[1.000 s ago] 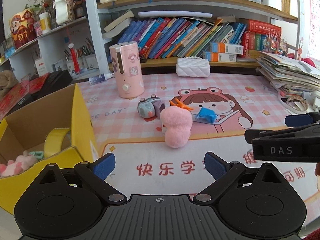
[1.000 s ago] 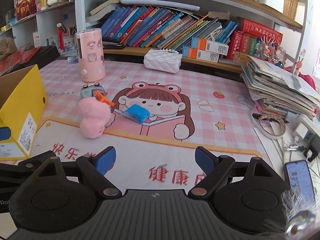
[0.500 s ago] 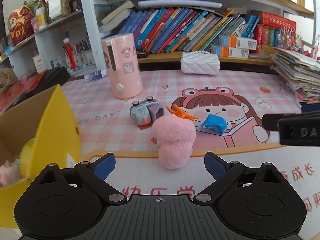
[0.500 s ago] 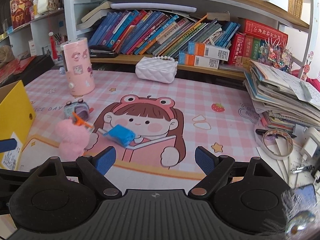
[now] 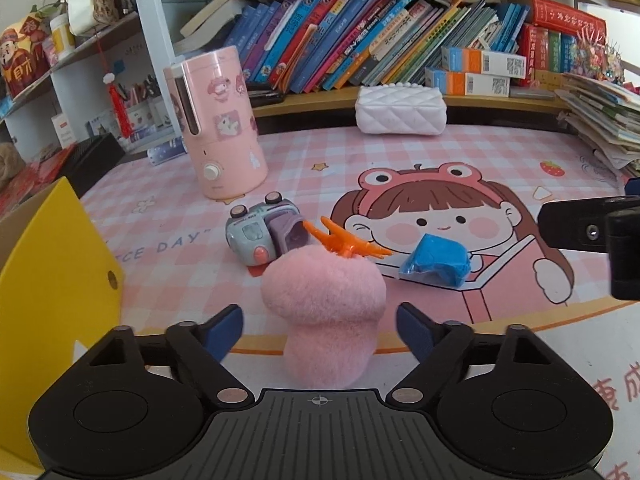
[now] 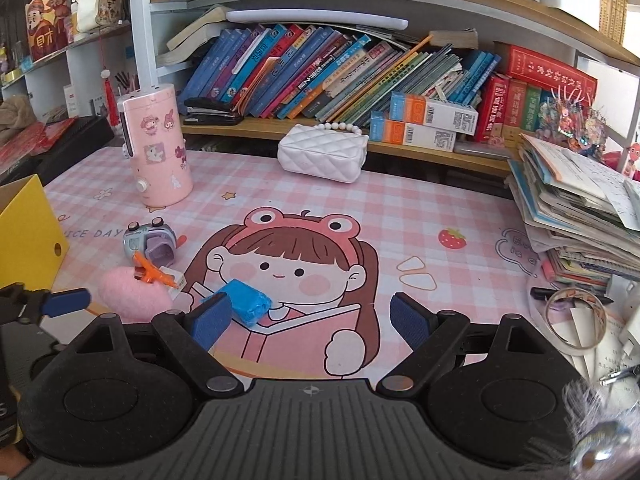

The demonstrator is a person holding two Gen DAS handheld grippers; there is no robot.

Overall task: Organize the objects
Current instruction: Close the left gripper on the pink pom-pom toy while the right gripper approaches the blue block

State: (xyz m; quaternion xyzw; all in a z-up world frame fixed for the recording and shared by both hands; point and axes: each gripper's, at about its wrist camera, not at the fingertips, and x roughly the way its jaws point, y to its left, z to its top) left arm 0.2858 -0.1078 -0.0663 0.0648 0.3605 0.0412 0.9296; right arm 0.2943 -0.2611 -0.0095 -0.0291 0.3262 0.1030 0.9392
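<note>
You brought the left gripper [image 5: 320, 326] forward and down until the pink plush [image 5: 324, 312] sat between its fingers — the jaws had just been closing, pads not yet pressing. Your right gripper [image 6: 308, 316] slid toward the blue packet [image 6: 246, 304] — jaws unchanged.

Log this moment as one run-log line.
left gripper: fingers closing around pink plush, not yet gripping | right gripper: open, empty, near blue packet | yellow box: left
</note>
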